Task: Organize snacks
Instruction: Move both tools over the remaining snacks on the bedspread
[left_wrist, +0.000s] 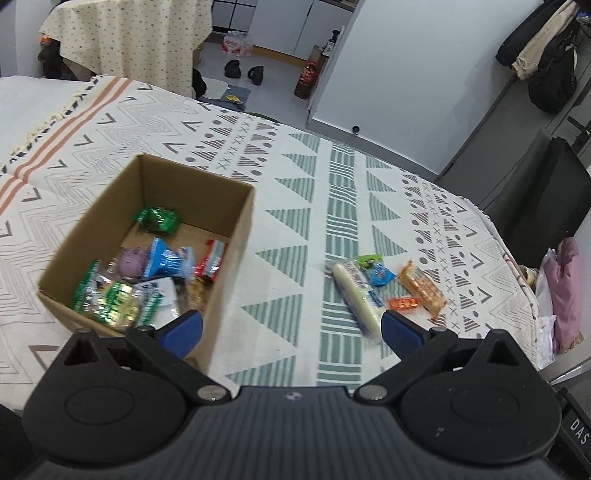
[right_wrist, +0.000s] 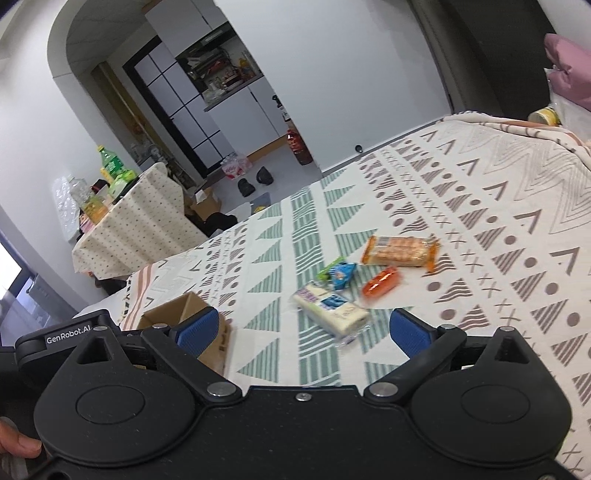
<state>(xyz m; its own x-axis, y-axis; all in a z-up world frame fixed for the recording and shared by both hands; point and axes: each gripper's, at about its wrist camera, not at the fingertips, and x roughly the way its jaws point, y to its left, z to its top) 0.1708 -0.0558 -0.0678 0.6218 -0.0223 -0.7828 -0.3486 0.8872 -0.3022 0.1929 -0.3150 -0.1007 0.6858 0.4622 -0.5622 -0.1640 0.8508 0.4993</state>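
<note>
Open cardboard box (left_wrist: 236, 221) holds mixed snack packets (left_wrist: 122, 299) — five more packets (left_wrist: 384, 291) lie clustered beside it.

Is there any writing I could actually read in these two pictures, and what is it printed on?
"GenRobot.AI": white letters on the black plastic body of the left gripper, seen from the right wrist camera.
"DAS": white letters, cut off by the frame edge, on a black device.
Print on the white snack pack and the other wrappers is too blurred to read.

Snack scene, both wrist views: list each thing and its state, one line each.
Cardboard box: open-topped, partly filled with snacks.
White bar: wrapped, lying on the cloth outside the box.
Cracker pack: sealed, lying flat.
Orange candy: wrapped, loose on cloth.
Left gripper: open, empty.
Right gripper: open, empty.
</note>
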